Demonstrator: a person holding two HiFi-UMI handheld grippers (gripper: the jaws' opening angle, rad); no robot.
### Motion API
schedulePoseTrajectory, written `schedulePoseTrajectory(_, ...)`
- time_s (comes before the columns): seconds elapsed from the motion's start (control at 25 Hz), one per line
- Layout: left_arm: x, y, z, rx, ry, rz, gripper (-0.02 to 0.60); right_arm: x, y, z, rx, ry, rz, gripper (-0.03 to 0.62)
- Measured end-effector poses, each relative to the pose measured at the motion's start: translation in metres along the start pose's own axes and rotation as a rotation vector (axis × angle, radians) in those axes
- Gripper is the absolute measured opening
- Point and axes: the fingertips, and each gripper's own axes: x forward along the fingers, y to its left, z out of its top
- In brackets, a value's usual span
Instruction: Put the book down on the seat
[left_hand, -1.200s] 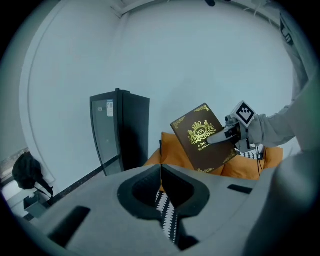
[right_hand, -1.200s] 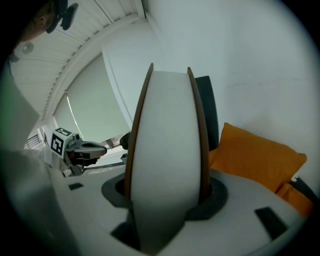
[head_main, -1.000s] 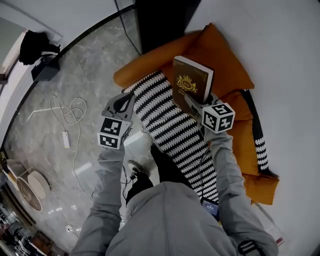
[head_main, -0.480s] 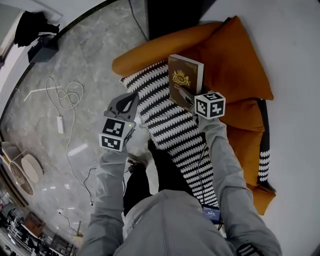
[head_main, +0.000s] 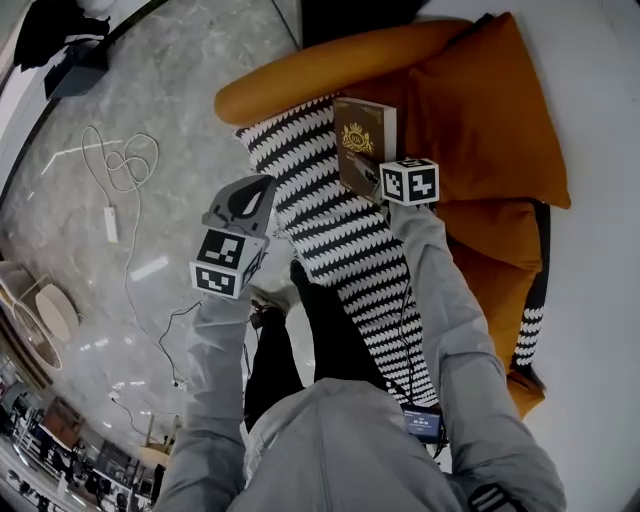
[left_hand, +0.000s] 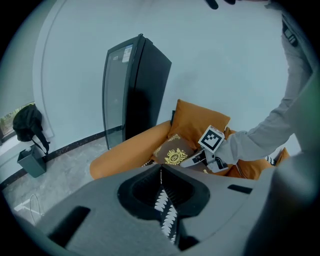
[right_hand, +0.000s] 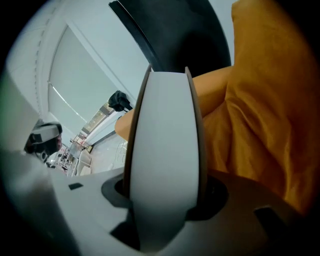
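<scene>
Though glossy, grey marble floor (head_main: 190, 60) beside orange seat (head_main: 300, 72).

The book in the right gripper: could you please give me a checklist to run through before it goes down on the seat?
1. Grip of the right gripper on the book: ok, jaws clamp it.
2. Space on the striped throw beside the book: ok, bare.
3. Contact between book and striped throw: cannot tell.
4. State of the left gripper: ok, shut, empty, apart from the book.
5. Gap between book and orange cushion: cannot tell.
</scene>
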Motion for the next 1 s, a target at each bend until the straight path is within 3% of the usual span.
schedulePoseTrajectory(0.6, 0.020, 0.005, -0.022, 0.015, 0.075, -0.054, 0.026, 0.036, -0.041, -0.019, 0.032, 0.120, -0.006, 0.242)
schedulePoseTrajectory(1.0, 0.014, 0.013, -0.015, 0.066, 0.087, -0.064, 0.026, 0.020, -0.035, -0.007, 0.011, 0.071, 0.011, 0.272)
